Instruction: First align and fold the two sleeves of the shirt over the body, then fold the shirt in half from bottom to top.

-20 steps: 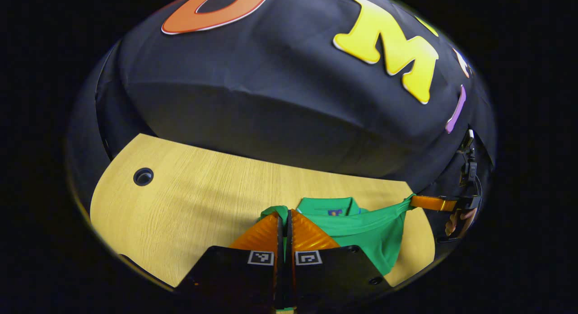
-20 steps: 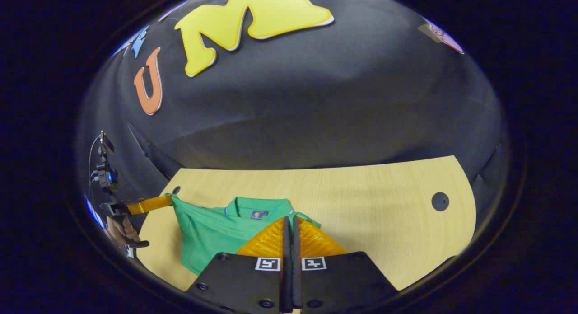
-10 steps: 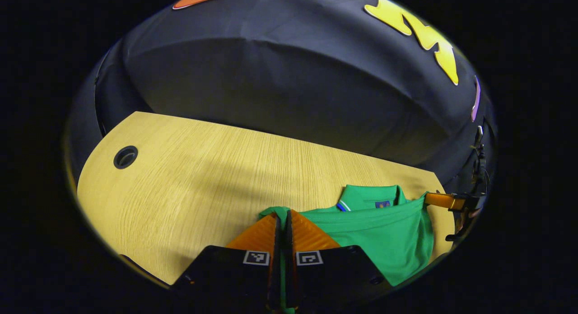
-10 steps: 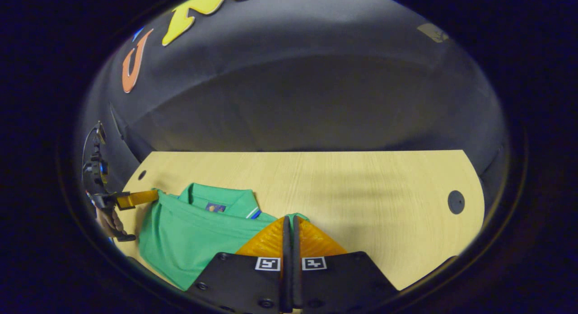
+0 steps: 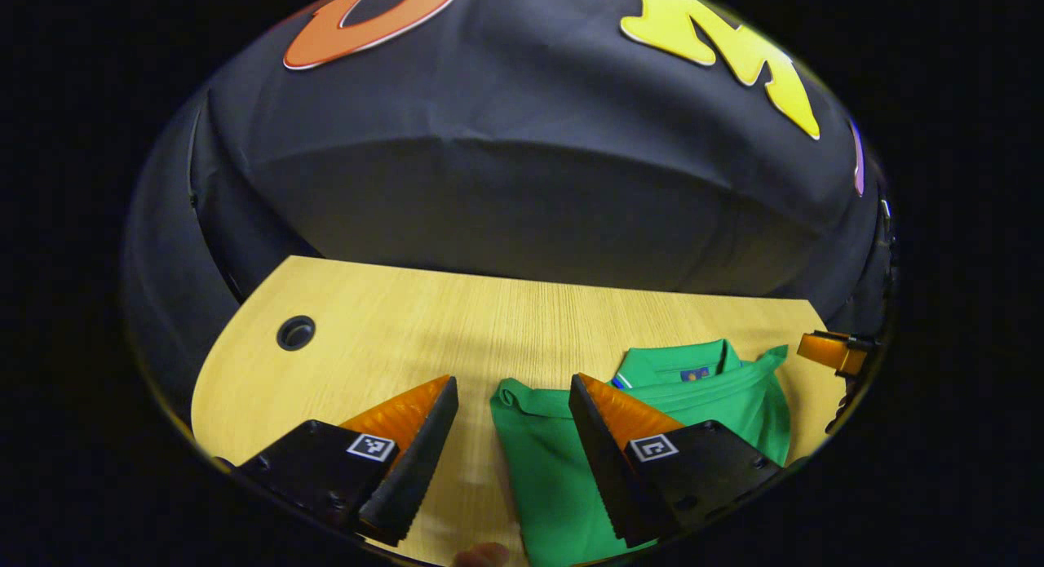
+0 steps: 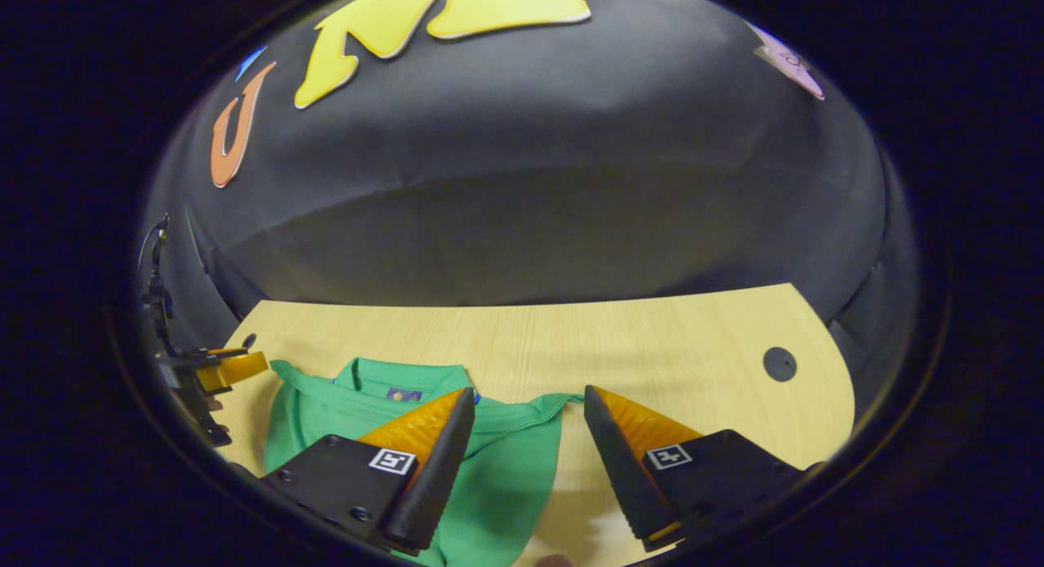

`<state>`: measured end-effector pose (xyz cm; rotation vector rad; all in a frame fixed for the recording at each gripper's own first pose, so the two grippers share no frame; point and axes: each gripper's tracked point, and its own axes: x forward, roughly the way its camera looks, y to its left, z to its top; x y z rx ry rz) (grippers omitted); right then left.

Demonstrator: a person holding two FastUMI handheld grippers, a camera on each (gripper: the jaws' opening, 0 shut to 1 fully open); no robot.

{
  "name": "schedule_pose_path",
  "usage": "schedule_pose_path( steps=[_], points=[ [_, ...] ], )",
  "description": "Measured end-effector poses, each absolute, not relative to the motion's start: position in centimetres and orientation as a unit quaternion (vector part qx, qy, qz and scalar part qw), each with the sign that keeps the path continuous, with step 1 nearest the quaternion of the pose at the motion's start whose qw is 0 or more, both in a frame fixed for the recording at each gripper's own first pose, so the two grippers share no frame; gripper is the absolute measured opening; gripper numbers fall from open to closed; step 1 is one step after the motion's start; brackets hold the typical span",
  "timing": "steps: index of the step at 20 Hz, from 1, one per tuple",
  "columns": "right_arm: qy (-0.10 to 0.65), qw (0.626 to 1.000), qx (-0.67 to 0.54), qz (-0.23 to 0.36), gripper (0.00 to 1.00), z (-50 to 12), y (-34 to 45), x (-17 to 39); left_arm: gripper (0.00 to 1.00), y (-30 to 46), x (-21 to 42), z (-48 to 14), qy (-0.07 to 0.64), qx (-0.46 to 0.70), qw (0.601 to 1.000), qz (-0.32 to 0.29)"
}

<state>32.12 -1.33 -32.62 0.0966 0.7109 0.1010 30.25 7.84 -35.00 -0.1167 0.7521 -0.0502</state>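
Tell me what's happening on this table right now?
A person with a gripper in each hand is folding a green shirt on a wooden table. Both the left gripper and the right gripper are open and hold nothing. The shirt lies folded, its lower edge brought up near the collar. In the left gripper view the shirt's left corner lies between the open fingers; in the right gripper view, its right corner does.
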Motion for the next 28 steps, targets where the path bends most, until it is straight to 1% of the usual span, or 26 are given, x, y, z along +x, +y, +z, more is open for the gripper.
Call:
schedule_pose_path(
  steps=[1, 2, 3, 4, 7, 11, 14, 16, 19, 20, 21, 22, 23, 28],
  points=[
    [0.339, 0.939, 0.042, 0.049, 0.89, -31.2, -1.1, 31.0, 0.92, 7.9, 29.4, -33.4, 0.358, -0.059, 0.932, -0.023],
    [0.328, 0.943, 0.032, 0.043, 0.87, -30.2, -0.9, 29.5, 0.96, 7.7, 28.8, -32.0, 0.351, -0.061, 0.934, -0.025],
    [0.317, 0.947, 0.024, 0.038, 0.92, -28.6, -1.0, 28.4, 0.97, 7.6, 27.7, -30.0, 0.340, -0.062, 0.938, -0.027],
    [0.306, 0.951, 0.018, 0.037, 0.92, -26.9, -0.9, 27.0, 0.98, 7.4, 26.6, -28.3, 0.329, -0.061, 0.942, -0.028],
    [0.254, 0.967, 0.007, 0.031, 0.92, -20.0, -0.8, 23.3, 0.99, 6.2, 22.6, -22.2, 0.295, -0.064, 0.952, -0.042],
    [0.161, 0.986, 0.006, 0.035, 0.94, -10.0, 0.4, 16.6, 0.98, 5.8, 17.4, -12.9, 0.227, -0.051, 0.972, -0.032],
    [0.094, 0.995, -0.005, 0.044, 0.90, -4.0, 1.7, 10.8, 0.98, 5.0, 13.2, -6.0, 0.166, -0.046, 0.985, -0.030],
    [0.054, 0.997, -0.015, 0.047, 0.91, -1.0, 2.3, 7.2, 0.98, 4.4, 10.4, -2.3, 0.126, -0.035, 0.991, -0.034],
    [0.016, 0.998, -0.015, 0.054, 0.94, 0.7, 3.3, 2.5, 0.98, 4.1, 6.1, 1.0, 0.089, -0.031, 0.995, -0.027],
    [0.015, 0.998, -0.013, 0.053, 0.95, 0.6, 3.6, 1.0, 0.98, 4.1, 4.8, 1.8, 0.075, -0.027, 0.997, -0.024],
    [0.020, 0.998, -0.011, 0.052, 0.92, 0.4, 3.6, -0.4, 1.00, 4.1, 3.4, 2.4, 0.062, -0.022, 0.998, -0.022],
    [0.024, 0.998, -0.008, 0.051, 0.95, 0.2, 3.7, -1.4, 0.98, 4.1, 2.0, 2.7, 0.052, -0.018, 0.998, -0.016],
    [0.025, 0.998, -0.007, 0.050, 0.92, 0.3, 3.8, -2.5, 0.98, 4.2, 0.8, 2.6, 0.044, -0.018, 0.999, -0.012],
    [0.031, 0.999, 0.002, 0.044, 0.92, 0.1, 3.5, -6.4, 0.98, 3.2, -3.7, 1.3, 0.057, -0.022, 0.998, -0.027]
  ],
)
